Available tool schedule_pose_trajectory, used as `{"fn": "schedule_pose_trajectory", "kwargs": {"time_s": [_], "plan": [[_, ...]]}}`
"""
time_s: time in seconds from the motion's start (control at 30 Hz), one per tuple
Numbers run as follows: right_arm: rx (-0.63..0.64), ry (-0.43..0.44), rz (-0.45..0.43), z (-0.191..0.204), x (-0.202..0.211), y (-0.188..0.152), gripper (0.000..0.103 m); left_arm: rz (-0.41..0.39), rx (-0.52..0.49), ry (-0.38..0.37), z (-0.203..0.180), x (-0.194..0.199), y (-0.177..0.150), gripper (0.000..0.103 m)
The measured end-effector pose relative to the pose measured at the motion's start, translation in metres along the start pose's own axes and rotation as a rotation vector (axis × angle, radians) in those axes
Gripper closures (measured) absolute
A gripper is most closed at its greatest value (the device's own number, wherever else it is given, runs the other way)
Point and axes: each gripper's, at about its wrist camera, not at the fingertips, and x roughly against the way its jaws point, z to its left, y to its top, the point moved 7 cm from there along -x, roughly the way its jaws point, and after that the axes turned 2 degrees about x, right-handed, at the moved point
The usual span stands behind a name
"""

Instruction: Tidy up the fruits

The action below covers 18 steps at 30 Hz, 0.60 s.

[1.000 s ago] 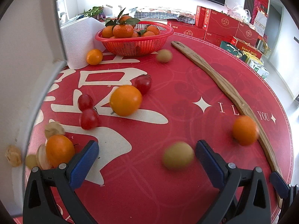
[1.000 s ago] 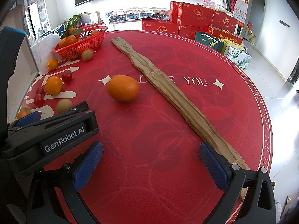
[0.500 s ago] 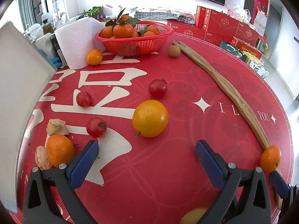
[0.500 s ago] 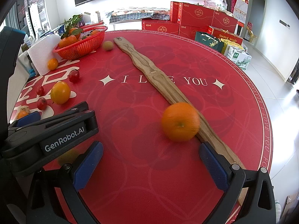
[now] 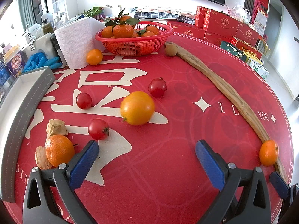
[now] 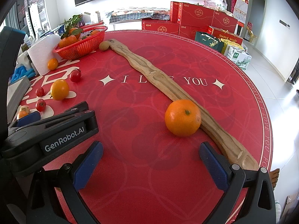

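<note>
Fruit lies scattered on a round red table. A large orange [image 5: 137,107] sits mid-table among three red tomatoes [image 5: 98,129] [image 5: 84,100] [image 5: 157,87]. A mandarin [image 5: 59,149] lies by my left finger. Another mandarin [image 6: 182,117] rests against a long wooden tray [image 6: 158,78]; it also shows in the left wrist view [image 5: 268,152]. A red basket [image 5: 134,39] holds several mandarins. A brown kiwi-like fruit [image 5: 170,49] sits beside it. My left gripper [image 5: 146,161] is open and empty. My right gripper [image 6: 150,165] is open and empty, just short of the mandarin.
A white paper towel roll [image 5: 78,41] and a small orange [image 5: 94,56] stand by the basket. A grey-edged white tray [image 5: 22,100] lies at the left edge. Dried husks [image 5: 56,127] lie near the left mandarin. Red gift boxes [image 6: 196,18] stand behind the table.
The scattered fruit rolled: the mandarin came to rest against the wooden tray, the large orange drifted right, and a greenish fruit rolled out of view. The white tray lowered at left.
</note>
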Motion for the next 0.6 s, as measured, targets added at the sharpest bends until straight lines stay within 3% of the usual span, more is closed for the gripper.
{"fn": "schedule_pose_trajectory", "kwargs": {"time_s": [0.6], "plan": [[0.003,0.003,0.0,0.0014,-0.0001,0.0008,0.0,0.0,0.0,0.0,0.0,0.0,0.0,0.0]]}}
